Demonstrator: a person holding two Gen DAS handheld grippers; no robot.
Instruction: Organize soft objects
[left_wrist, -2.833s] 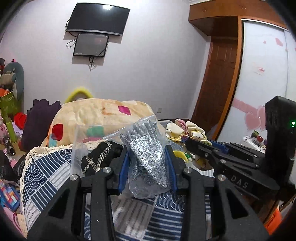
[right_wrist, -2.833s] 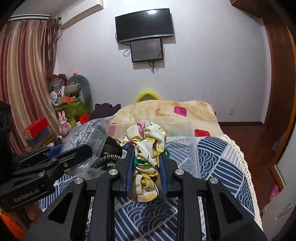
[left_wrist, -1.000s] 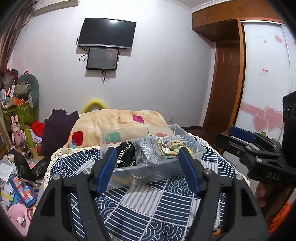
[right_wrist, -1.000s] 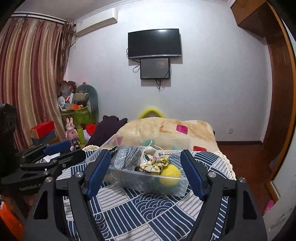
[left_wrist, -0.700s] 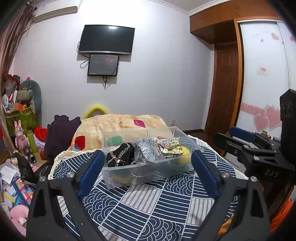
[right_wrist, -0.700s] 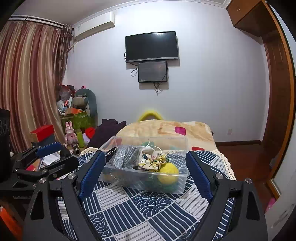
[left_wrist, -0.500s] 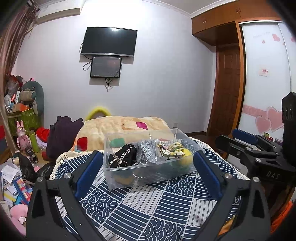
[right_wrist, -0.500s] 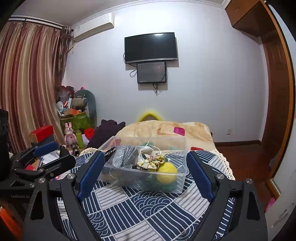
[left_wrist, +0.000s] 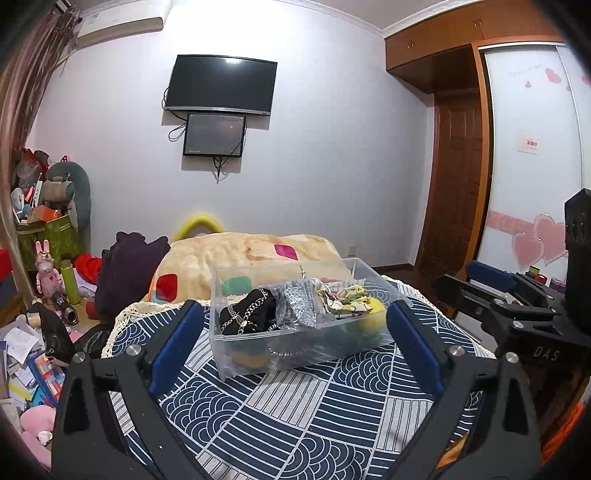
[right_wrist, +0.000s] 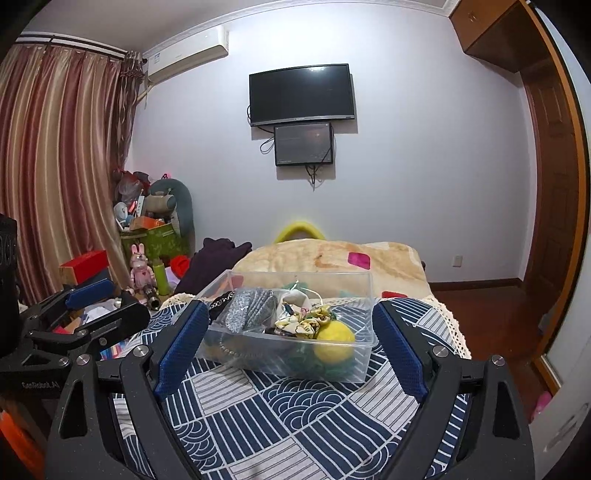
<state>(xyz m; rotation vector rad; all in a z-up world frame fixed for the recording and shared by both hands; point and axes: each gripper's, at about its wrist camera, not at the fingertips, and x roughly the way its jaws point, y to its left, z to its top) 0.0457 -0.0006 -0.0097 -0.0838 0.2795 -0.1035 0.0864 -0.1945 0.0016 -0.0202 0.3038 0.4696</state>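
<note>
- Standing on the blue-and-white patterned cover (left_wrist: 295, 410) of the surface, a clear plastic bin (left_wrist: 236, 354) holds all the soft items; both grippers hang in front of it, well apart from it.
- Left gripper (left_wrist: 293, 345): jaws spread wide, nothing between them, the bin framed in the gap.
- Right gripper (right_wrist: 290, 345): jaws likewise wide apart and holding nothing.
- Bin contents, left view: a black item with a metal chain (left_wrist: 247, 314) at the left end, a grey knit glove in a clear bag (left_wrist: 297, 308) in the middle, a yellow-patterned cloth (left_wrist: 345, 295) and a yellow ball (left_wrist: 371, 314) at the right end.
- Right view shows the ball (right_wrist: 334, 341) more fully, against the bin's near wall (right_wrist: 280, 356), with green material under it; the black item is largely hidden there behind the glove bag (right_wrist: 247, 314).
- Only the left view shows the wardrobe door with pink hearts (left_wrist: 535, 236) and the floor clutter of books and papers (left_wrist: 26, 362).
- Only the right view shows the striped curtain (right_wrist: 55, 166) in full and a red box (right_wrist: 85, 264).
- Each view catches the other gripper at its edge: the right one at the left view's right side, the left one (right_wrist: 88, 314) at the right view's left side.
- Both views show the wall-mounted television (left_wrist: 221, 84) and a beige blanket (left_wrist: 251, 251) behind the bin.
</note>
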